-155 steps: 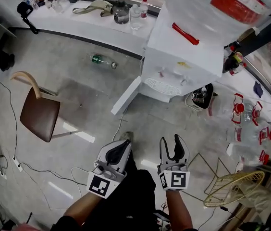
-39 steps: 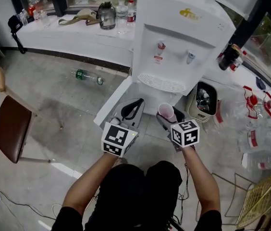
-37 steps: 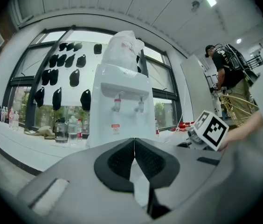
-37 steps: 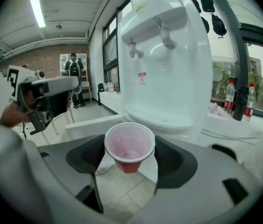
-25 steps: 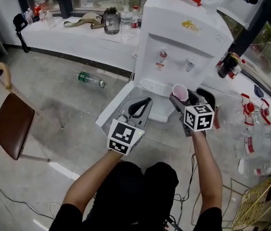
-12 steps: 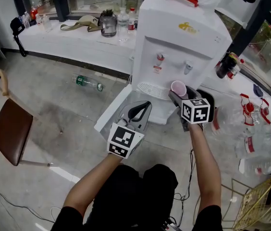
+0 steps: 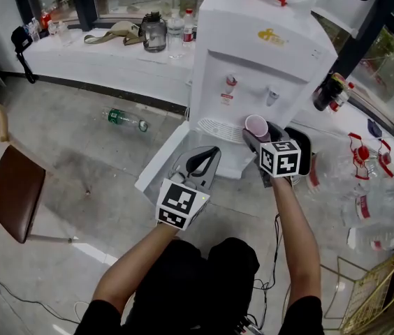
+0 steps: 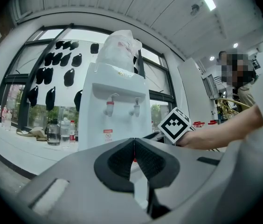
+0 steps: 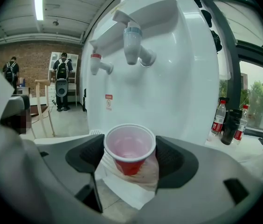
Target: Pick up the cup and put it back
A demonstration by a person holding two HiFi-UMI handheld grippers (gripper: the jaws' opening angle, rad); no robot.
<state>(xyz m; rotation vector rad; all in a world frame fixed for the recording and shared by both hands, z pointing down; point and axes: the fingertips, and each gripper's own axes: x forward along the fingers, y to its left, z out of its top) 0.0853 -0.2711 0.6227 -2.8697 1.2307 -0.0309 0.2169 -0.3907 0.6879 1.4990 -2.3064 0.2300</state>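
Head view shows a person facing a white water dispenser (image 7: 267, 54), with a gripper in each hand. The right gripper (image 9: 130, 158) is clamped on a red cup (image 9: 129, 146). The cup is upright, looks empty, and is held in the air near the drip tray (image 7: 219, 127), below the blue tap (image 9: 132, 43). The left gripper (image 8: 134, 157) hangs lower, its jaws pressed together on nothing. To set the cup back well, keep it level, lower it until its base rests firmly, and only then let go.
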